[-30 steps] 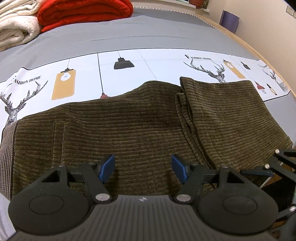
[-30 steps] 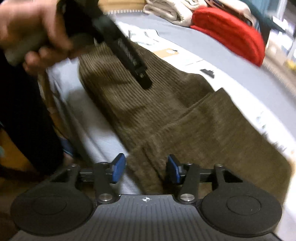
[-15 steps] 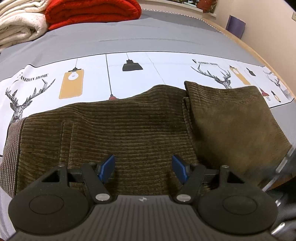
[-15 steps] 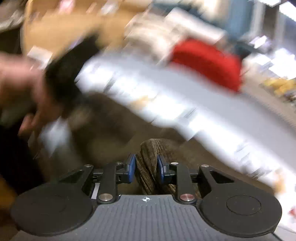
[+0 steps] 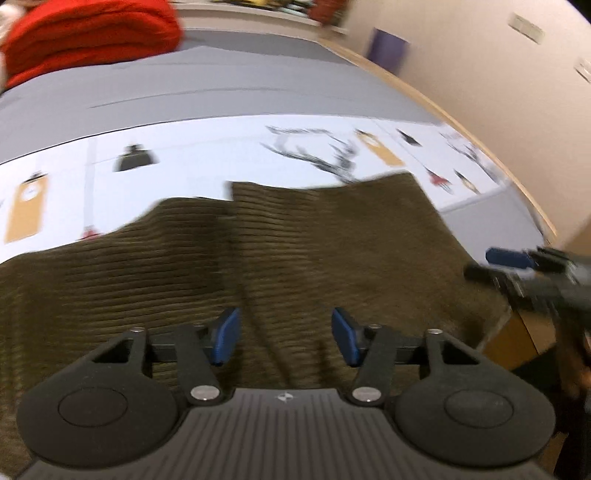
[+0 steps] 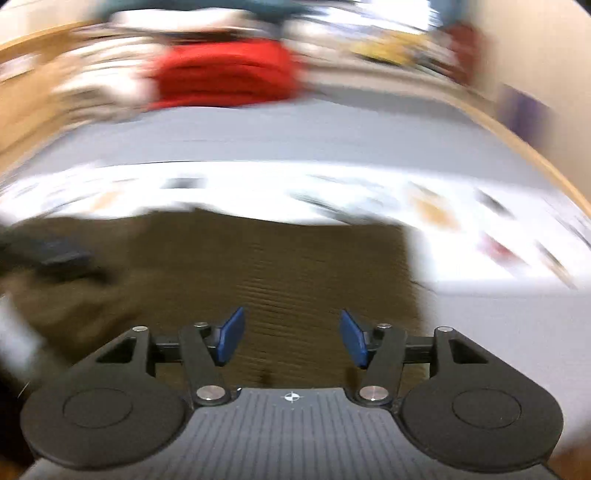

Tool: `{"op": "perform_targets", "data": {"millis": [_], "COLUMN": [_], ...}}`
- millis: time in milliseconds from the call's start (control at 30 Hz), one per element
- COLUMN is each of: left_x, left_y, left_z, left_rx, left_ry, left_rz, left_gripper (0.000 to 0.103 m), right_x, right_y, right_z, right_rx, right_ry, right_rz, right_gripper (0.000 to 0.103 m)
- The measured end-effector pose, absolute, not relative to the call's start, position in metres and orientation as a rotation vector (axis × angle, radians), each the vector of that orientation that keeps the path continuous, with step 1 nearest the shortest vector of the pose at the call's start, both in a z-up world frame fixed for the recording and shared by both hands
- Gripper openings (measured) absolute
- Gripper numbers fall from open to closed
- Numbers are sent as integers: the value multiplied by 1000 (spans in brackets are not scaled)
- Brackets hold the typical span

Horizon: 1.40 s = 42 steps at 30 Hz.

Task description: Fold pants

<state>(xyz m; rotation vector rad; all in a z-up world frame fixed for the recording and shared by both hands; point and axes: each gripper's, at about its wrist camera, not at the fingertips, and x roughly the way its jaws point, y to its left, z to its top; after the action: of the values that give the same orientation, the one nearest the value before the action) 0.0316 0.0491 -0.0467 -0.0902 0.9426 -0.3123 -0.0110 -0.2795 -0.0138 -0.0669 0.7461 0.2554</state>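
Your corduroy pants [image 5: 258,266] lie part-folded on the printed mat [image 5: 207,155]. Left gripper [image 5: 284,341] is closing on nothing, right gripper [image 6: 291,338] opening, empty, both poised to regrasp.

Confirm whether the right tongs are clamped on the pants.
No: in the right wrist view the right tongs are opening, their blue pads apart with nothing pinched, and the pants lie flat beyond them.

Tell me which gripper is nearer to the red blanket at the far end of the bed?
Left, though only slightly, as far as the blur allows. The left gripper hovers over the brown pants, its jaws closing; the right gripper, opening, hovers over their folded end, farther from the red blanket.
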Motion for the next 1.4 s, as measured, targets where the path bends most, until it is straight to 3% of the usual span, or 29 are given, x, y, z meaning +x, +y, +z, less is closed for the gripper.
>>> {"op": "perform_targets", "data": {"millis": [133,233,400,467,600,633,733,800,967,1033,1067,1167,1233,1333,1367,1400], "left_x": [31,29,27,27,23,24,25,24,25,24,23,26,30,40,43,47], "left_y": [27,13,11,14,20,23,36,47,72,83,84,82,74,69,71,76], "left_z": [-57,-75,-85,-85,-75,-71,-57,-47,-14,-3,0,3,-2,-17,-24,-30], "left_rx": [-31,64,94,83,84,71,5,-53,-340,-488,-531,-562,-493,-402,-398,-404], "left_ry": [1001,1109,1146,1141,1094,1080,1029,989,865,808,788,790,820,911,939,969], "left_rz": [-384,-387,-360,-356,-343,-333,-300,-277,-349,-444,-480,-533,-468,-370,-340,-310], "left_gripper": [46,46,53,53,62,64,70,78,86,91,100,103,100,71,42,29], "right_x": [9,13,17,16,20,17,7,-3,-48,-69,-79,-102,-109,-112,-110,-107], "right_y": [-343,-371,-371,-367,-348,-346,-332,-310,-235,-202,-185,-141,-119,-96,-91,-88], "right_z": [-38,-59,-71,-74,-64,-61,-40,-22,24,29,28,13,4,-2,-5,-8], "right_rx": [111,298,444,478,391,375,264,138,-167,-290,-352,-504,-583,-632,-644,-647], "right_ry": [917,1015,1075,1091,1071,1060,986,896,604,519,488,419,396,396,410,428], "right_rz": [34,1,28,52,75,82,119,160,374,461,498,596,655,725,731,728], "right_gripper": [60,69,69,66,50,42,31,30,29,29,29,28,27,27,27,27]}}
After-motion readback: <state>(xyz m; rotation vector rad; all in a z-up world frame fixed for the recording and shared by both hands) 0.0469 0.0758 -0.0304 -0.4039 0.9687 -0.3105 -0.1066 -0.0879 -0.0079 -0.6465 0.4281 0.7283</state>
